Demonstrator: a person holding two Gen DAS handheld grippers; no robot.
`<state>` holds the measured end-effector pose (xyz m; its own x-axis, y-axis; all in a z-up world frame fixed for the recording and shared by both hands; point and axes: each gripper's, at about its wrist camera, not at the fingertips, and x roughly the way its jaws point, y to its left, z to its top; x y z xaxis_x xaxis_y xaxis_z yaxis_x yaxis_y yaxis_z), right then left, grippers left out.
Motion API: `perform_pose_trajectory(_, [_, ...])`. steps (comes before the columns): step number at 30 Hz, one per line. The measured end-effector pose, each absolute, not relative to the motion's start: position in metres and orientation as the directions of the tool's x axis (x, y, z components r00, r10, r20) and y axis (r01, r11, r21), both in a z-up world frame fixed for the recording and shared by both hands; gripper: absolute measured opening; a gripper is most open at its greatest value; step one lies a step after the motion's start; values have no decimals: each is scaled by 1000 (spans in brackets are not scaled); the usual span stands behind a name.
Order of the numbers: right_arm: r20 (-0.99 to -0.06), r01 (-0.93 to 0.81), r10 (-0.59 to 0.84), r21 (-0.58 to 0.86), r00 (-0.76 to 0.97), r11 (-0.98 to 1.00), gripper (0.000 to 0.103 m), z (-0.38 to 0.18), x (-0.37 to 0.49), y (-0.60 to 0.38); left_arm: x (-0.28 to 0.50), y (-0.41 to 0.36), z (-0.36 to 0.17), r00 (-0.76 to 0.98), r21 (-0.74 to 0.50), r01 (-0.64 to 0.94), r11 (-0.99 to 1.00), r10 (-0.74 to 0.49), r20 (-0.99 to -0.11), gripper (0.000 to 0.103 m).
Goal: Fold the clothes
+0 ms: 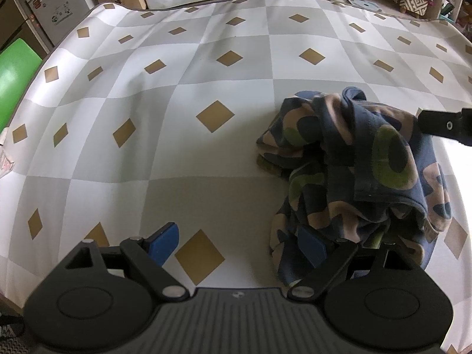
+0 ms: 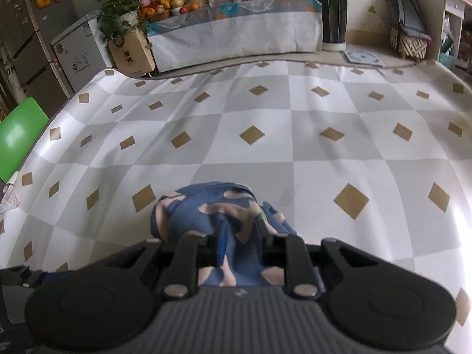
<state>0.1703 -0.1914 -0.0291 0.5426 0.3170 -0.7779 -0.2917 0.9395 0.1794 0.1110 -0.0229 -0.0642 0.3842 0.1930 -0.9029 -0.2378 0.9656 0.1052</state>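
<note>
The left claw [image 1: 237, 243] stands wide open above the tabletop [image 1: 177, 135], its two blue pads far apart with nothing pressed between them. The pad at about 7 o'clock in the left wrist view hangs over bare checked cloth. The one at about 5 o'clock sits against the near edge of a crumpled garment [image 1: 354, 162], though whether it touches the fabric cannot be told.

The garment is navy with pinkish-tan and olive-green blotches. In the left wrist view it is bunched in a heap at 4 o'clock. Its lower folds rest on the tabletop, while an upper fold is drawn up toward 3 o'clock, where a black finger of the right claw [image 1: 442, 125] enters from the edge of the picture and meets it.

In the right wrist view the right claw [image 2: 240, 230] is closed on the garment [image 2: 206, 206]. Its fingers stand close together at 6 o'clock with blue and pink fabric pinched between them, and cloth bulges out just beyond the tips.

The tabletop carries a covering of grey and white squares with tan diamonds [image 2: 252, 134]. A green chair seat [image 2: 17, 135] shows at 9 o'clock, beyond the tabletop's edge. A side table with fruit [image 2: 165, 0] and potted plants stands far off at 12 o'clock.
</note>
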Motion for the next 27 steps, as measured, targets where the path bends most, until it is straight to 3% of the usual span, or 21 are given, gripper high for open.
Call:
perform_pose_trajectory(2, [-783,-296,320,181,533,938,23,-30,171,-191,112,-24,-65,382,107,-235,966,193,-904,88])
perform_pose_trajectory(4, [-785,-304,344,207,515,930,41,-31,170,-190,112,-24,-66,378,108,-235,966,193,-905,88])
perform_pose_trajectory(7, [-787,-334,379,234,486,913,52,-34,168,-186,112,-24,-67,373,107,-234,966,191,-908,89])
perform_pose_trajectory(12, [-812,-402,391,214,434,890,62,-40,161,-172,112,-17,-71,353,74,-262,962,167,-920,89])
perform_pose_trajectory(17, [-832,-424,358,167,424,890,64,-50,156,-160,110,-15,-75,332,104,-268,958,193,-923,89])
perform_pose_trajectory(21, [-843,-406,336,156,421,900,61,-58,157,-157,110,-16,-77,336,92,-252,963,176,-925,89])
perform_pose_trajectory(23, [-850,-386,330,165,412,908,45,-62,159,-159,110,-17,-78,334,85,-251,964,169,-927,89])
perform_pose_trajectory(24, [-850,-378,338,182,404,908,30,-62,160,-160,111,-17,-77,335,82,-250,965,166,-928,89])
perform_pose_trajectory(27, [-834,-376,359,201,418,904,18,-57,160,-164,111,-18,-76,345,69,-247,967,154,-926,89])
